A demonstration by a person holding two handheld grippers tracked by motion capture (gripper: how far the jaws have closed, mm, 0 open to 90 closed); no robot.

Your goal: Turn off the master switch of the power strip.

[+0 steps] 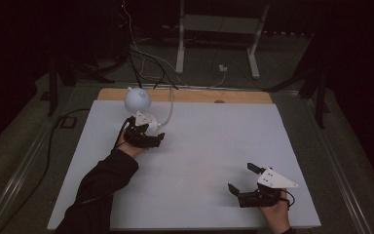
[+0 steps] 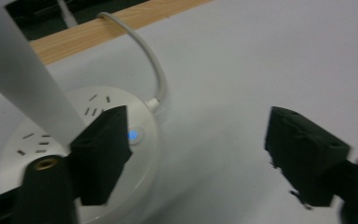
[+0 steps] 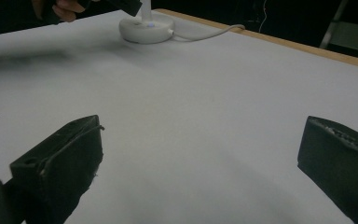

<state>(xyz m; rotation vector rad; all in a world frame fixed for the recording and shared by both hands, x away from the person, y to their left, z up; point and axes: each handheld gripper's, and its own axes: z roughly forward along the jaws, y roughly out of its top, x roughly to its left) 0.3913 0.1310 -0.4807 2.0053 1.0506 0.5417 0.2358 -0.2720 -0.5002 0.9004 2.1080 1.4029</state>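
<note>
The round white socket base (image 2: 81, 154) sits at the far left of the desk (image 1: 204, 161), close to the far wooden edge strip (image 1: 195, 95). Its top carries several groups of plug slots and a small blue-lit button (image 2: 132, 135). A white stem (image 2: 25, 79) rises from the base to a pale globe-shaped lamp head (image 1: 137, 99). A white cable (image 2: 149, 60) leaves the base on its far side, arcs up and runs over the wooden strip off the desk.

My left gripper (image 2: 191, 149) is at the base: fingers spread wide, nothing between them. One finger (image 2: 100, 154) lies over the base top just beside the blue button and next to the stem; the other hangs over bare desk to the right of the base. Whether the finger touches the base I cannot tell. In the high view the left gripper (image 1: 143, 138) sits just near of the lamp, forearm in a dark sleeve (image 1: 102, 187).

My right gripper (image 1: 246, 180) is at the near right of the desk, well apart from the lamp. Fingers spread, empty, over bare white surface. In the right gripper view the base (image 3: 145, 29) shows far off at upper left.
</note>
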